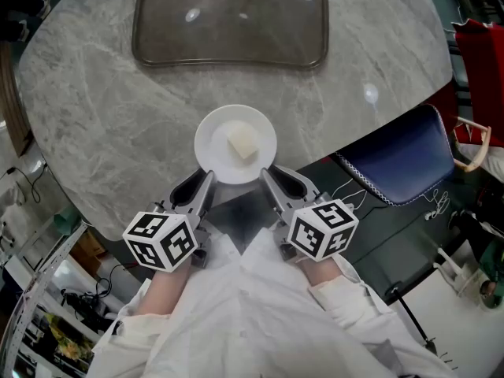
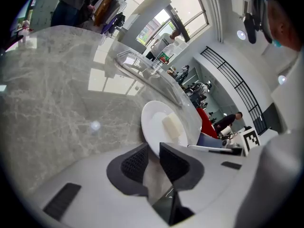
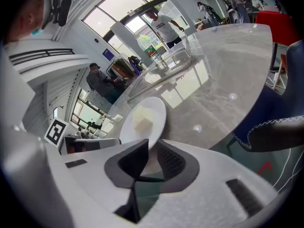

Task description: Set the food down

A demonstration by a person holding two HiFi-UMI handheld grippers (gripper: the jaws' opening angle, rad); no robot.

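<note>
**While both grippers clamp its rim, the plate sits low at the table's near edge**

As the head view looks down, the white plate (image 1: 214, 136) is dead centre, and it's a two-handed carry. The left gripper (image 1: 201, 183) bites the rim at about 7 o'clock and the right gripper (image 1: 277, 181) takes it at about 5 o'clock. Each gripper view shows the ribbed dark pads closed on the thin rim. That paired hold makes sense: a smooth, glossy, shallow round plate would tip from a single pinch, and two bites side by side hold it level.

The food (image 1: 243, 144), a pale, soft-looking block with squared edges, lies loose just right of the plate's middle, so level matters.

Below is the round table (image 1: 94, 93), polished grey stone with pale veining. The plate is over its near edge, but whether it's touching down I can't tell. At 12 o'clock, well apart, lies a clear glass tray (image 1: 157, 30) with rounded corners. At 3 o'clock, a blue chair (image 1: 402, 160) stands off the table.

By my read, the set-down is nearly done, with only the release to come.
</note>
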